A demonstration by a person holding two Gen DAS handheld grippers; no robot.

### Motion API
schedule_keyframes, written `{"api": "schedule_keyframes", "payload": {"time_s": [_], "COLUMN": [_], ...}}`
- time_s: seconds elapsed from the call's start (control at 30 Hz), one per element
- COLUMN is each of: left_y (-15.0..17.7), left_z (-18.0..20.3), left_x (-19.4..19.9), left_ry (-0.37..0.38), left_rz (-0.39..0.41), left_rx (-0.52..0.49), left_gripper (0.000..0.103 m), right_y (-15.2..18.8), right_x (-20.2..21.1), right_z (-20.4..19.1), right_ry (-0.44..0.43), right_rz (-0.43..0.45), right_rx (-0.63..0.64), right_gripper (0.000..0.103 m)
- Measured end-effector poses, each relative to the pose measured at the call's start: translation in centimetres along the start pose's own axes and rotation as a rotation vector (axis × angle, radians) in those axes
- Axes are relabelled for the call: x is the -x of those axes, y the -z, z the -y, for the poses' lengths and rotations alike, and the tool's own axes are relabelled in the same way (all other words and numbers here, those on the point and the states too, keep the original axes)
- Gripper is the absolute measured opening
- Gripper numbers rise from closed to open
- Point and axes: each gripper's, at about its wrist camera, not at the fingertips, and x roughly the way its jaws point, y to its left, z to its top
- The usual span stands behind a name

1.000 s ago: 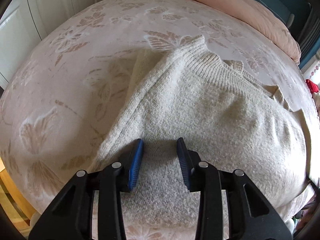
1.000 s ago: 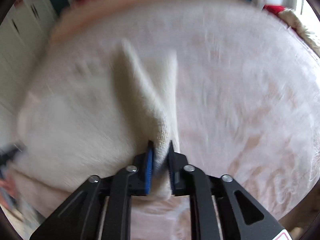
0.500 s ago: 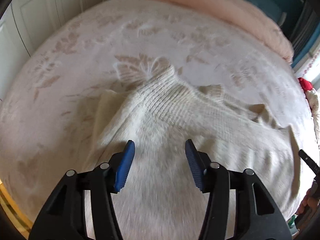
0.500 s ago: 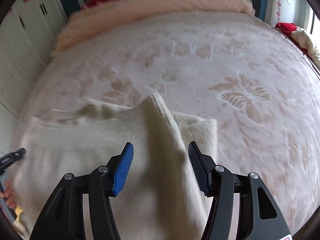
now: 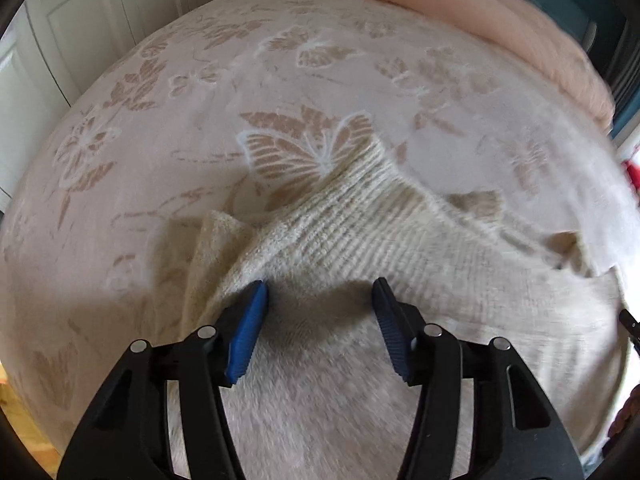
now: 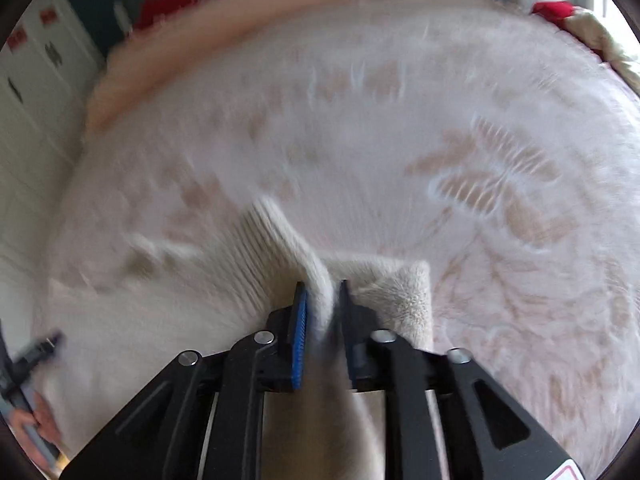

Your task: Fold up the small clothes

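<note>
A cream knitted sweater [image 5: 360, 248] lies on the bed, with a ribbed sleeve folded across its body. My left gripper [image 5: 320, 300] is open and empty, its blue pads hovering over the sweater's near part. In the right wrist view my right gripper [image 6: 323, 292] is shut on a raised fold of the sweater [image 6: 280, 264] at the sleeve's edge; this view is motion-blurred.
The bed cover [image 5: 280, 80] is pale pink with butterfly patterns. A peach duvet [image 5: 500, 20] lies rolled along the far edge. White wardrobe doors [image 5: 80, 20] stand to the left. Red cloth [image 6: 556, 8] lies at the far right.
My right gripper let go of the sweater, opened wide, then closed again on a fold of it. My left gripper opened wider and pulled back a little.
</note>
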Motion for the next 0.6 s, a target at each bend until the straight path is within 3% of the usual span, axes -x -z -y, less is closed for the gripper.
{"api": "schedule_keyframes", "payload": {"time_s": [0.07,0.13,0.2,0.3,0.33,0.4,0.5,0.57,0.6], "left_y": [0.9,2.4,4.5,7.6,8.2,8.6,8.3,8.0,8.0], "left_z": [-0.6,-0.4,0.2,0.9,0.7,0.7,0.8,0.5,0.5], "left_x": [2.5,4.8,5.9,4.2,3.1,2.9,3.4,3.1,3.1], "left_ry": [0.055,0.087,0.100,0.071,0.059,0.045,0.038,0.050,0.052], "left_rz": [0.039,0.080,0.085,0.015,-0.013,0.019,0.004,-0.009,-0.007], "left_rx": [0.037,0.037,0.025,0.001,0.002,-0.032,-0.051,-0.032,-0.025], "left_gripper": [0.052,0.053,0.053,0.053,0.053,0.053,0.053,0.053,0.053], "right_y": [0.8,3.1,6.4,10.8,12.0,12.0,11.1,11.2,11.6], "right_x": [3.5,5.8,5.7,1.5,-0.7,0.6,5.7,6.4,5.3], "right_z": [-2.0,-5.1,-8.4,-11.0,-10.7,-10.1,-8.8,-7.0,-5.4], "right_ry": [-0.020,-0.099,-0.163,-0.145,-0.117,-0.128,-0.145,-0.075,0.006], "right_rz": [0.078,0.095,0.040,-0.095,-0.164,-0.127,-0.014,-0.002,-0.032], "right_rx": [0.053,0.115,0.200,0.293,0.290,0.250,0.218,0.223,0.228], "right_gripper": [0.018,0.018,0.018,0.015,0.013,0.013,0.014,0.016,0.016]}}
